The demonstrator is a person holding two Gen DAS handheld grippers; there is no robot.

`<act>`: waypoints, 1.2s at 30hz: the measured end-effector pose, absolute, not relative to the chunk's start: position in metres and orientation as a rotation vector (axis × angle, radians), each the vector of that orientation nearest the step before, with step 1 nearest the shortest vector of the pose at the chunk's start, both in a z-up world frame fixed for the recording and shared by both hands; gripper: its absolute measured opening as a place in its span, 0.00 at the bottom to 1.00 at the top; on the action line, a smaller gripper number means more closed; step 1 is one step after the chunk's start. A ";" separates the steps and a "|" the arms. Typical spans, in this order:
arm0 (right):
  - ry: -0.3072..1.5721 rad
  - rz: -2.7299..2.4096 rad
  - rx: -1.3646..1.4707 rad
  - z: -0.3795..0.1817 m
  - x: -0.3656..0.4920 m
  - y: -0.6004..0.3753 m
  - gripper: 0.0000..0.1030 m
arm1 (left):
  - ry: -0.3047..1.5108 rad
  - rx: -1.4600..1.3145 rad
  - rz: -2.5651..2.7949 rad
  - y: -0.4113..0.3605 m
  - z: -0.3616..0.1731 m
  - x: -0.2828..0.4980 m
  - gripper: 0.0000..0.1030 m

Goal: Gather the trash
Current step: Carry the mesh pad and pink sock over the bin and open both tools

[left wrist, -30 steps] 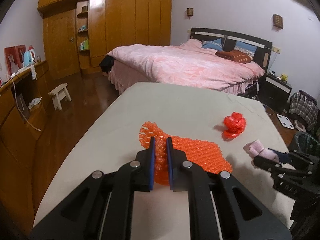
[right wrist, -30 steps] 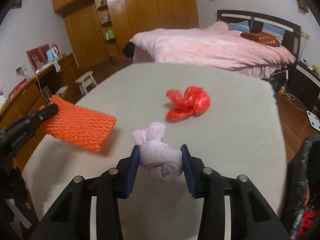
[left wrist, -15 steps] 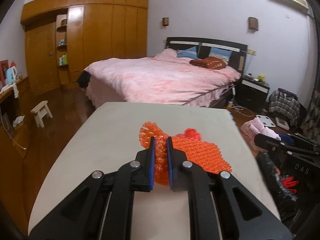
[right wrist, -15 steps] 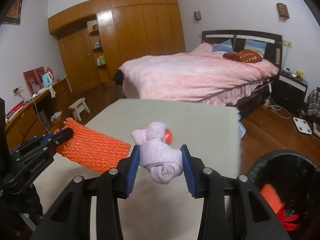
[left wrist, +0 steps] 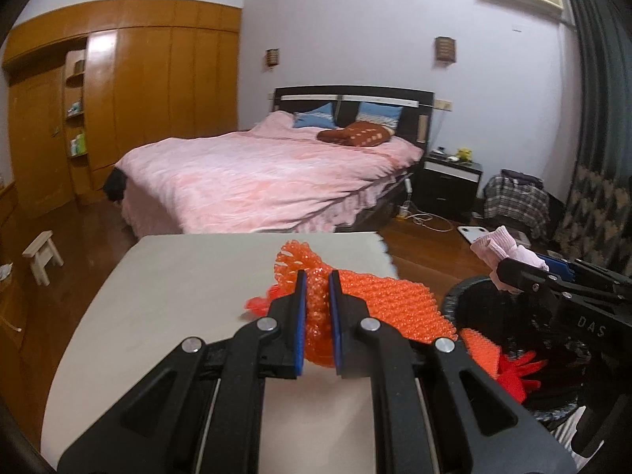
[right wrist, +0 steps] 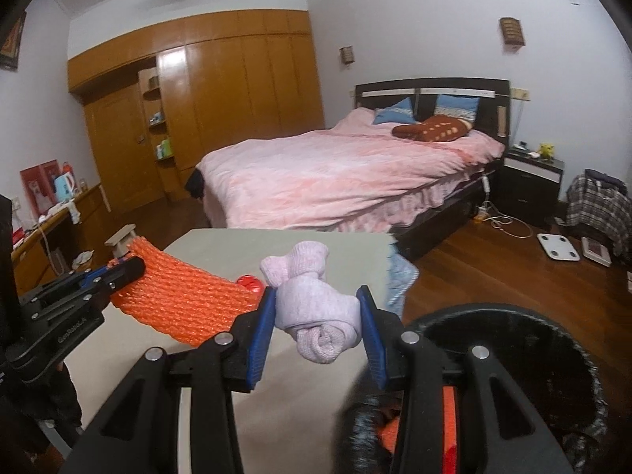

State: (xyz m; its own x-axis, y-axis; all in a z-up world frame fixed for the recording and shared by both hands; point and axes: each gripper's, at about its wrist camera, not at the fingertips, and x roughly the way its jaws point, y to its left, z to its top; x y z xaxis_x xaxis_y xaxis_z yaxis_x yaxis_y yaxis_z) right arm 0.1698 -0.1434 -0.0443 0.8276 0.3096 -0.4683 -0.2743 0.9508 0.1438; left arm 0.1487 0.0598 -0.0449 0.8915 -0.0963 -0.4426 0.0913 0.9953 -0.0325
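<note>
Your grey-topped table [left wrist: 189,276] is nearly cleared: only a small red crumpled plastic scrap [right wrist: 249,282] lies on it, near its far right edge. The black-lined round trash bin [right wrist: 553,339] just off that edge already holds orange and red scraps, and its mouth is open below you. Your left gripper [left wrist: 317,308] is clamped on the orange foam fruit net [left wrist: 395,308]; your right gripper [right wrist: 316,316] is clenched around the knotted pale pink sock [right wrist: 316,316], near the bin's rim.

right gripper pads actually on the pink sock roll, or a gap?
Touching. The right wrist view shows the right gripper with both blue pads pressed against the sides of the pink sock roll, which hangs clear of the table.
</note>
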 end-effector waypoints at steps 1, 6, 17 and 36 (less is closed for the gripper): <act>0.506 0.298 0.074 -0.044 0.167 -0.150 0.40 | 0.459 -0.009 -0.106 0.056 -0.044 0.149 0.09; 0.500 0.241 0.083 -0.042 0.162 -0.180 0.40 | 0.454 0.010 -0.170 0.026 -0.043 0.152 0.09; 0.501 0.133 0.097 -0.045 0.148 -0.230 0.40 | 0.450 0.045 -0.295 -0.035 -0.045 0.157 0.09; 0.548 0.002 0.125 -0.068 0.142 -0.294 0.40 | 0.499 0.103 -0.472 -0.121 -0.072 0.178 0.09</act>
State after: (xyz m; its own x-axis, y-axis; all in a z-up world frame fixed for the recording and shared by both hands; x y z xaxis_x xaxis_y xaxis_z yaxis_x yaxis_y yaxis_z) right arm 0.1418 -0.2936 -0.0679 0.8537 0.0352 -0.5196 0.0314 0.9924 0.1187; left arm 0.1777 -0.1213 -0.0718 0.7733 -0.4101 -0.4836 0.4596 0.8879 -0.0180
